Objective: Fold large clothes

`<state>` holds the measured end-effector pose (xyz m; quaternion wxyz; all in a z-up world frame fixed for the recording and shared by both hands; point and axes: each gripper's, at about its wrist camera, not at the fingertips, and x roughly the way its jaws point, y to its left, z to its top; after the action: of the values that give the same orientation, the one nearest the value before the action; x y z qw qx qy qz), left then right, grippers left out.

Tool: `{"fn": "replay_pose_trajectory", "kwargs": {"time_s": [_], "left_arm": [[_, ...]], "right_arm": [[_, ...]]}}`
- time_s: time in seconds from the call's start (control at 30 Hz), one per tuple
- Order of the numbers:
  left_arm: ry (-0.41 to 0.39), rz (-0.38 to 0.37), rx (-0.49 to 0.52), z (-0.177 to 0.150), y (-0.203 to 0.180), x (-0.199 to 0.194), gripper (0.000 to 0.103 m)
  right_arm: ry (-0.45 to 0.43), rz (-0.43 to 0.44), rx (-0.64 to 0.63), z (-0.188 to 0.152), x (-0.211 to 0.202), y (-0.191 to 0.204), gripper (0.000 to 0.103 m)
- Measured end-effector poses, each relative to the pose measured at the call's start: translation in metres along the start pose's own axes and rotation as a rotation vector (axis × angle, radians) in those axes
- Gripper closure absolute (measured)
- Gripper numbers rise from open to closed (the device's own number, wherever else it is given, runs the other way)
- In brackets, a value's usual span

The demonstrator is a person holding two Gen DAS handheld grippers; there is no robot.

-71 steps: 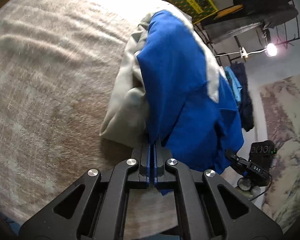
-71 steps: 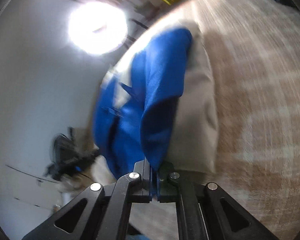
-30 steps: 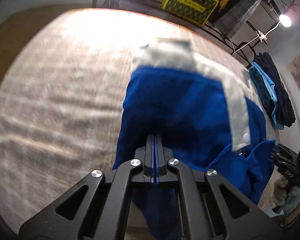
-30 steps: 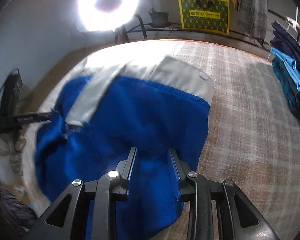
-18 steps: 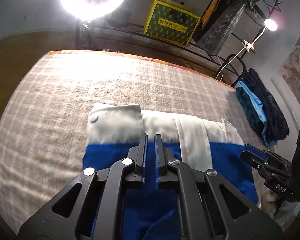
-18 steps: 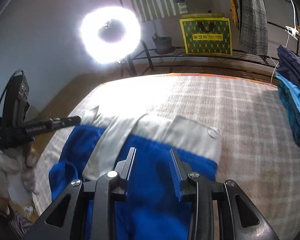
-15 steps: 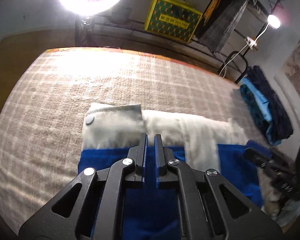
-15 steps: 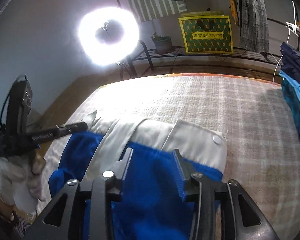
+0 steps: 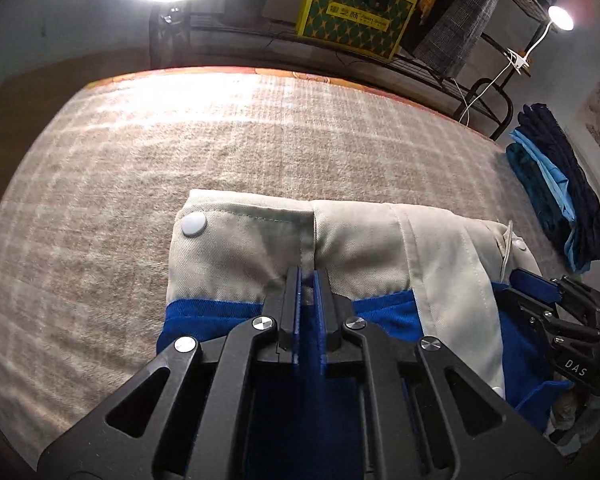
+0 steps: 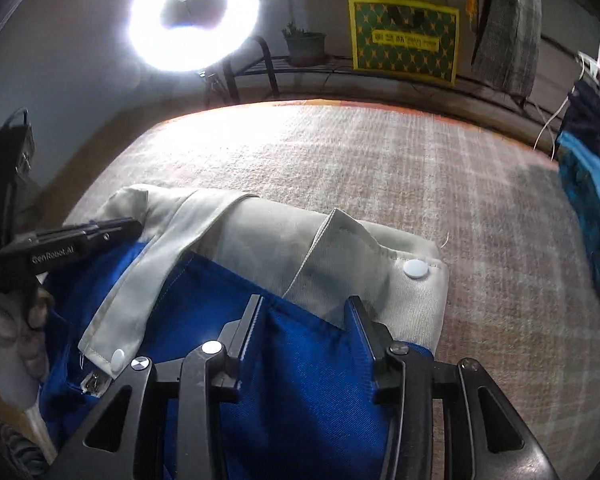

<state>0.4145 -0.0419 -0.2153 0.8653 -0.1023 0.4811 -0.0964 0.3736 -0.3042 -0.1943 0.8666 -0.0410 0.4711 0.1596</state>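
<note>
Lowered since the earlier frames, the blue-and-cream jacket (image 9: 380,248) lies folded at the blanket's (image 9: 140,168) near edge; left gripper (image 9: 307,280) barely parted, right gripper (image 10: 304,312) spread wide, both empty.

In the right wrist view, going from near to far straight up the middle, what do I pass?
Right tongs → blue part of the garment → its beige part → plaid blanket → black shelf rail → potted plant.

Black hand-held gripper (image 9: 307,280), silver screws, blue pads
</note>
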Motion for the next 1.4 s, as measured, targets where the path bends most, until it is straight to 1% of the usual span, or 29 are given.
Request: {"fn": "replay_pose_trajectory", "kwargs": {"time_s": [0.07,0.13,0.2,0.23,0.3,0.37,0.47,0.57,0.67,0.77,0.93,1.03,1.07,1.1,1.13,1.17,1.2,1.27,1.33,1.37,1.4], "left_arm": [[-0.020,0.014,-0.005,-0.001,-0.004,-0.014,0.095],[-0.031,-0.005,-0.019,-0.004,-0.003,-0.031,0.095],[-0.033,-0.042,-0.034,-0.011,0.002,-0.051,0.095],[-0.031,-0.045,-0.031,-0.015,0.005,-0.057,0.095],[-0.021,-0.045,-0.024,-0.028,0.009,-0.068,0.095],[0.012,-0.063,-0.033,-0.042,0.015,-0.069,0.095],[0.063,-0.049,-0.013,-0.060,0.020,-0.062,0.095],[0.087,-0.048,-0.017,-0.069,0.024,-0.056,0.095],[0.092,-0.047,-0.001,-0.076,0.023,-0.051,0.095],[0.076,-0.031,0.021,-0.084,0.017,-0.050,0.095],[0.081,-0.034,0.041,-0.098,0.017,-0.062,0.095],[0.088,-0.056,0.047,-0.101,0.022,-0.074,0.094],[0.084,-0.096,0.026,-0.099,0.028,-0.080,0.092],[0.077,-0.127,0.005,-0.098,0.032,-0.086,0.081],[0.064,-0.157,-0.027,-0.095,0.038,-0.092,0.073],[0.051,-0.175,-0.058,-0.091,0.046,-0.097,0.053],[0.038,-0.191,-0.091,-0.087,0.052,-0.100,0.042],[0.026,-0.230,-0.173,-0.081,0.067,-0.103,0.041],[0.036,-0.311,-0.283,-0.074,0.083,-0.100,0.040],[0.047,-0.354,-0.349,-0.073,0.092,-0.095,0.035],[0.057,-0.373,-0.383,-0.074,0.098,-0.092,0.033]], "right_arm": [[-0.015,0.015,0.005,-0.001,-0.012,-0.002,0.061],[-0.033,0.045,0.014,-0.003,-0.029,-0.007,0.061],[-0.050,0.092,0.028,-0.011,-0.052,-0.014,0.061],[-0.051,0.107,0.029,-0.012,-0.055,-0.017,0.061],[-0.046,0.158,0.040,-0.024,-0.068,-0.022,0.061],[-0.017,0.185,0.051,-0.039,-0.071,-0.025,0.062],[0.034,0.188,0.047,-0.059,-0.068,-0.025,0.067],[0.068,0.166,0.016,-0.073,-0.064,-0.023,0.070],[0.104,0.147,0.004,-0.085,-0.056,-0.021,0.071],[0.108,0.129,-0.018,-0.093,-0.050,-0.018,0.071],[0.123,0.126,-0.042,-0.104,-0.061,-0.014,0.071],[0.133,0.142,-0.075,-0.114,-0.075,-0.015,0.071],[0.130,0.156,-0.076,-0.113,-0.079,-0.019,0.070],[0.112,0.177,-0.067,-0.113,-0.087,-0.025,0.061],[0.097,0.193,-0.056,-0.112,-0.091,-0.028,0.053],[0.065,0.219,-0.037,-0.110,-0.098,-0.035,0.038],[0.039,0.235,-0.020,-0.108,-0.102,-0.040,0.028],[-0.013,0.270,0.047,-0.103,-0.105,-0.055,0.026],[-0.019,0.332,0.130,-0.098,-0.098,-0.070,0.026],[-0.020,0.349,0.161,-0.096,-0.094,-0.073,0.024],[-0.020,0.365,0.196,-0.095,-0.089,-0.078,0.022]]}}
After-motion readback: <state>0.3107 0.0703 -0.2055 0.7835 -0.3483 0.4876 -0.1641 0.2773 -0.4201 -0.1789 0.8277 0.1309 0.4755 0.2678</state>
